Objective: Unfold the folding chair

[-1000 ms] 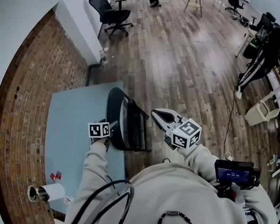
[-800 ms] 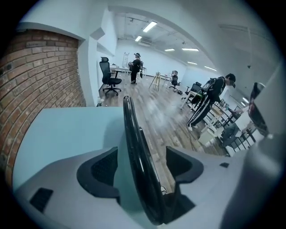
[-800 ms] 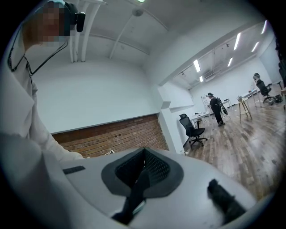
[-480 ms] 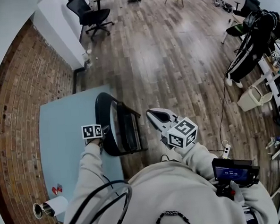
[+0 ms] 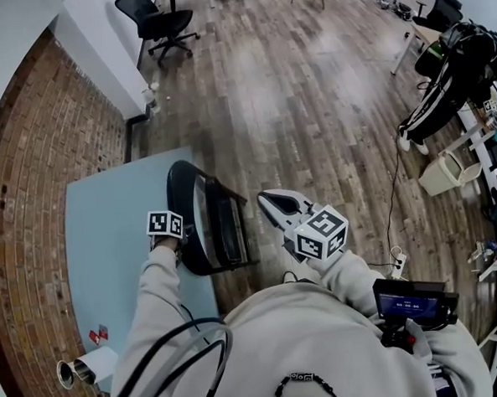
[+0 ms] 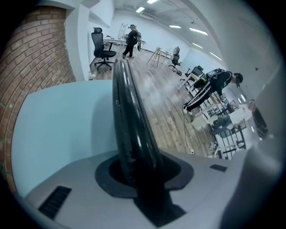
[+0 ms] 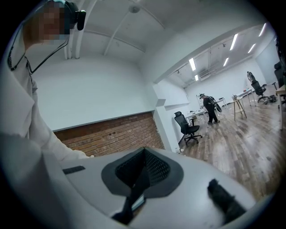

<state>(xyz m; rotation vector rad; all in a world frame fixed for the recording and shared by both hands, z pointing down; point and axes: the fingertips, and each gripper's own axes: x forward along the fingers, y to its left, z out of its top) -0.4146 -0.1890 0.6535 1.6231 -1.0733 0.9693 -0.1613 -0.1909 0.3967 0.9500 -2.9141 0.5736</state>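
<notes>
At the far left a brick wall [image 5: 21, 190] borders a pale blue mat [image 5: 108, 236] spread on the wooden floor [image 5: 310, 106], and a roll of white paper [image 5: 91, 367] lies near the mat's near corner. Over the mat's right side, the left gripper [image 5: 179, 242] points steeply down at the folding chair [image 5: 215, 229]. The chair is black and folded flat. It stands on edge where the mat meets the bare boards, with its curved side toward the mat. The left gripper view shows the jaws closing on the chair's glossy black rim [image 6: 132, 120]. The rim runs straight up out of the gap between them and fills it, with the dark pads against it on either side. Just right of the chair, apart from it, the right gripper [image 5: 266, 200] hangs roughly level in the air, its white jaws pressed tightly together with nothing between them. Its own view looks past the closed tips to the brick wall and the open room, touching nothing. Beyond both grippers, at the top of the head view, a black office chair [image 5: 155, 19] stands well away on the floor.
</notes>
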